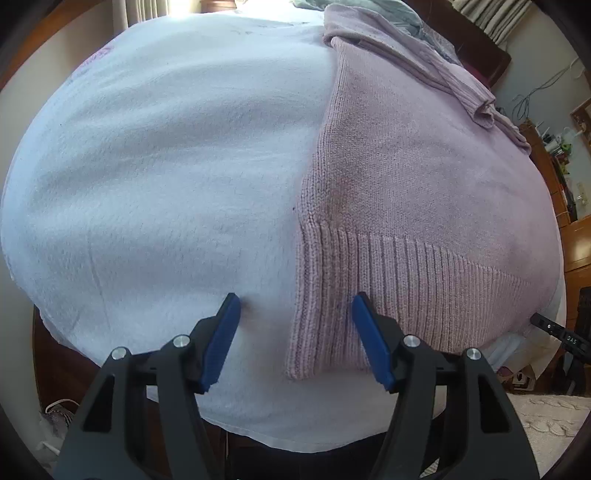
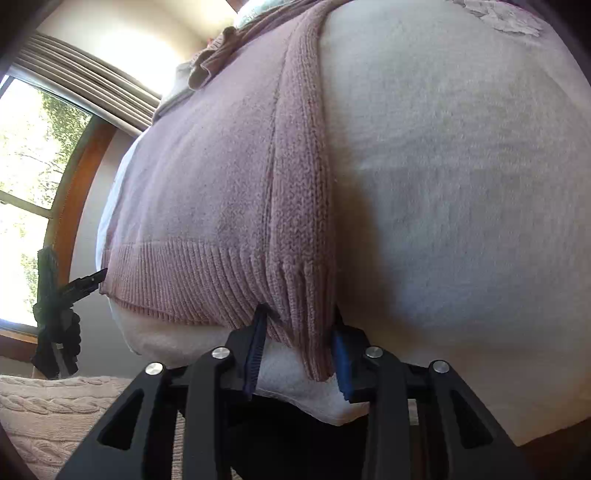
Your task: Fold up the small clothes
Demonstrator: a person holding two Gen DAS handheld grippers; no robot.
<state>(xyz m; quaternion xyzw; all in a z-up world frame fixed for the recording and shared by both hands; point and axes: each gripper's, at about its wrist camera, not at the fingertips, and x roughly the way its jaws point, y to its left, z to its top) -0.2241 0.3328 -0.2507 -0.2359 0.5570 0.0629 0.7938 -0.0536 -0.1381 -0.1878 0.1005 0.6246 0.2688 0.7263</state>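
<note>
A pink knit sweater (image 1: 424, 177) lies flat on a white fleece blanket (image 1: 166, 166), ribbed hem towards me. My left gripper (image 1: 295, 306) is open at the blanket's near edge, and the hem's left corner (image 1: 317, 332) lies between its blue pads without being pinched. In the right wrist view the sweater (image 2: 207, 177) has a folded-in strip along its right side. My right gripper (image 2: 299, 332) is open, one jaw on each side of that strip's hem end (image 2: 310, 325), which hangs over the edge. The left pad's tip is hidden under the hem.
The blanket (image 2: 461, 184) covers a raised surface with wood below. Grey clothes (image 1: 369, 7) are heaped at the far end. A window (image 2: 22, 166) and curtain are on the left, a cable-knit rug (image 2: 55, 413) on the floor, and wooden shelves (image 1: 554, 166) at the right.
</note>
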